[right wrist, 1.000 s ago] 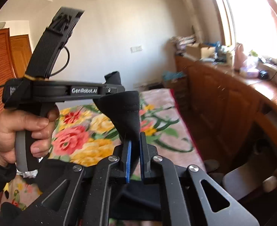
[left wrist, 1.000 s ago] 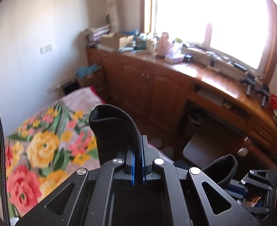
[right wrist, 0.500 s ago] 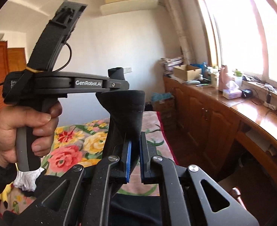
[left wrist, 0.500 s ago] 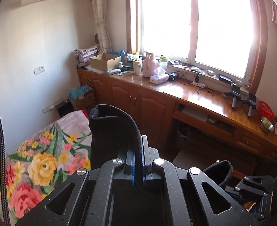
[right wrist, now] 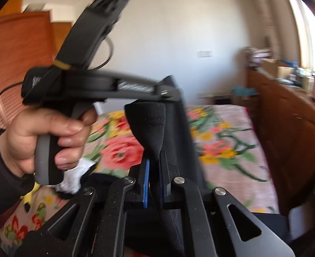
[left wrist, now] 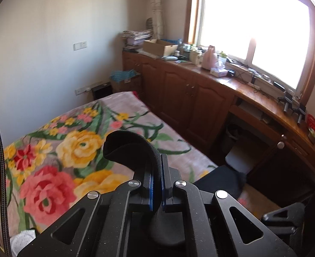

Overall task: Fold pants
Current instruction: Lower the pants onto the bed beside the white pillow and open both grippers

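Observation:
The black pants (left wrist: pixel 134 152) are pinched at one edge in my left gripper (left wrist: pixel 156 184), whose blue pads are shut on the cloth; a fold curls up above the jaws. In the right wrist view my right gripper (right wrist: pixel 154 182) is likewise shut on another black edge of the pants (right wrist: pixel 151 126), which stands up in a peak. More black cloth (left wrist: pixel 219 182) hangs at the lower right in the left wrist view. The other hand-held gripper (right wrist: pixel 97 85), gripped by a person's hand (right wrist: pixel 44 137), is close on the left, blurred.
A bed with a flowered blanket (left wrist: pixel 61 150) lies below and ahead. Wooden cabinets (left wrist: pixel 189 94) with a cluttered top run along the window wall on the right. A white cloth (right wrist: pixel 74 177) lies under the hand. A wooden door (right wrist: pixel 14 68) stands at the left.
Both views have swung back down over the bed, so both grippers moved sideways together with the pants still held. The right wrist view is now blurred.

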{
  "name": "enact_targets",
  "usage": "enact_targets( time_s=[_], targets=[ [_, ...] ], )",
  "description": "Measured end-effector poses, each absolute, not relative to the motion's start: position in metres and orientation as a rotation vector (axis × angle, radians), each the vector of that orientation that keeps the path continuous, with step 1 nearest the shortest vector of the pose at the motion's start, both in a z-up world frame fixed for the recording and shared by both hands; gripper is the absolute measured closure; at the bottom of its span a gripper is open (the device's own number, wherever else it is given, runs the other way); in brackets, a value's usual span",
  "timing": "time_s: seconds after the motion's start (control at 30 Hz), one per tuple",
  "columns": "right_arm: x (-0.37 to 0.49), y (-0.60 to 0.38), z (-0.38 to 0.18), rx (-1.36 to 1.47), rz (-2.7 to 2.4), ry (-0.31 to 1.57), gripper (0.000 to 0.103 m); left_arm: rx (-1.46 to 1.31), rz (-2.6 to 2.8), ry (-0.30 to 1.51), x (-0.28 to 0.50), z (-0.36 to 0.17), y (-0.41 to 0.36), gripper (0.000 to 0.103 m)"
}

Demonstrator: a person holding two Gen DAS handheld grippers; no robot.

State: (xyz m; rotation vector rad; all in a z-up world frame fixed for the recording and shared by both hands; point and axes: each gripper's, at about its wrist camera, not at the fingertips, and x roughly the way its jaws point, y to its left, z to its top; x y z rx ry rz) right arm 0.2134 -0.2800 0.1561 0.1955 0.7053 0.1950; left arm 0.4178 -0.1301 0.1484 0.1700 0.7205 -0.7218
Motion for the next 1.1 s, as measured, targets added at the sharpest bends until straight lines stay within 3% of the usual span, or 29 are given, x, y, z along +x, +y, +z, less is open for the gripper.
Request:
enact_targets(
  time_s=[0.2,0.57,0.87,1.0,1.1],
  targets=[
    [0.256,-0.153,0.101,0.130,0.367,0.776,0.095,0.117,-0.635,0.765,0.422,0.105,-0.011,0.098],
    [0.310,0.001,-0.050,0.151,0.568,0.968,0.095,0.075,-0.439,0.942,0.418,-0.050,0.143,0.098],
    [0.319,0.071,-0.177,0.154,0.647,1.157,0.095,0.046,-0.325,1.081,0.417,-0.175,0.182,0.098],
    [0.328,0.072,-0.213,0.253,0.624,1.227,0.095,0.043,-0.311,1.094,0.423,-0.192,0.171,0.097],
    [0.325,0.072,-0.219,0.280,0.618,1.244,0.089,0.059,-0.308,1.089,0.439,-0.195,0.159,0.097]
  ],
)
